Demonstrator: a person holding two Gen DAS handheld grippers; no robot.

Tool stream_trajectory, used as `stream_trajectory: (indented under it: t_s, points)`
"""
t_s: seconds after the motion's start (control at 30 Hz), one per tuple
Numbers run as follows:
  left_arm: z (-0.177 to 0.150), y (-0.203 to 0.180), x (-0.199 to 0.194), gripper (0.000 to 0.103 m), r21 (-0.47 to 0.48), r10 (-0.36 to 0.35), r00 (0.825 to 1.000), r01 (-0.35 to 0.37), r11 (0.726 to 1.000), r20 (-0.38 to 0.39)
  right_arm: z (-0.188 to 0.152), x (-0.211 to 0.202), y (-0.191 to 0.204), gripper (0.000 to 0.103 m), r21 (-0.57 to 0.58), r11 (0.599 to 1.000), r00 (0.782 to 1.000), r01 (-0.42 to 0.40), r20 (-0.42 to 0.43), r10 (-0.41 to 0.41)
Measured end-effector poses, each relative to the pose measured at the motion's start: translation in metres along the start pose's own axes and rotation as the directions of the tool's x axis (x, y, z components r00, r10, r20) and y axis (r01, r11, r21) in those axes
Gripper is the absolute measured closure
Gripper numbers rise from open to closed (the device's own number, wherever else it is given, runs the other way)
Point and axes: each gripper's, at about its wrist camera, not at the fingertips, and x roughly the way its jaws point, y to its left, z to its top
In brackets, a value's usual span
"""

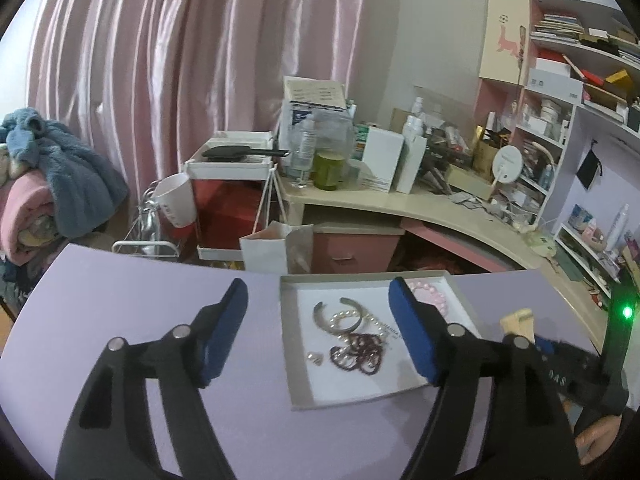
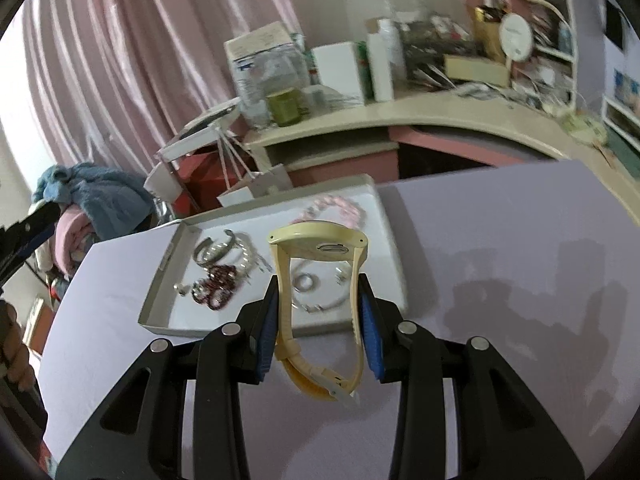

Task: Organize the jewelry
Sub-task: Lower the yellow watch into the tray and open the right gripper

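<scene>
A: What is seen in the left wrist view?

B: The left claw [image 1: 316, 332] is spread wide, with nothing held. The tray [image 1: 298, 360] of jewelry is seen between its fingers on the lilac bench [image 1: 120, 288], at frame centre.

A: And in the right wrist view?

B: A cream watch [image 2: 320, 276] is clamped by its strap in the right claw [image 2: 318, 320]. Its long axis runs up the frame, the case pointed away, over the tray [image 2: 160, 296] at centre.
</scene>
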Motion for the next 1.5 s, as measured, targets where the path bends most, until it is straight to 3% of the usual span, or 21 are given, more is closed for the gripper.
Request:
stream_trajectory:
  t_s: [0.23, 0.9, 0.97, 1.07, 1.37, 1.5]
  points:
    - [-0.007, 0.011, -0.002, 0.025, -0.032, 0.021, 1.000, -0.021, 0.999, -0.010, 0.010, 0.011, 0.018, 0.065, -0.066, 0.998, 1.000, -0.004, 0.007, 0.005]
    - [-0.017, 0.010, 0.014, 0.024, -0.031, 0.013, 0.998, -0.015, 0.999, -0.061, 0.032, 0.042, 0.031, 0.064, -0.094, 0.995, 1.000, 0.025, 0.013, -0.024]
    - [-0.018, 0.008, 0.015, 0.023, -0.029, 0.012, 0.998, -0.014, 0.999, -0.065, 0.036, 0.045, 0.033, 0.059, -0.102, 0.994, 0.999, 0.024, 0.023, -0.022]
    - [-0.022, 0.007, 0.013, 0.021, -0.028, 0.013, 0.998, -0.014, 1.000, -0.065, 0.036, 0.044, 0.032, 0.037, -0.091, 0.996, 0.999, 0.025, 0.030, -0.022]
    - [-0.055, -0.005, -0.007, 0.010, -0.026, -0.013, 0.998, 0.011, 1.000, -0.069, -0.009, 0.001, 0.005, 0.013, -0.019, 0.999, 0.998, 0.029, 0.049, -0.028]
    - [-0.072, -0.016, -0.016, 0.007, -0.021, -0.032, 0.997, 0.030, 0.999, -0.072, -0.031, -0.014, -0.001, 0.008, 0.010, 0.999, 0.997, 0.049, 0.058, -0.050]
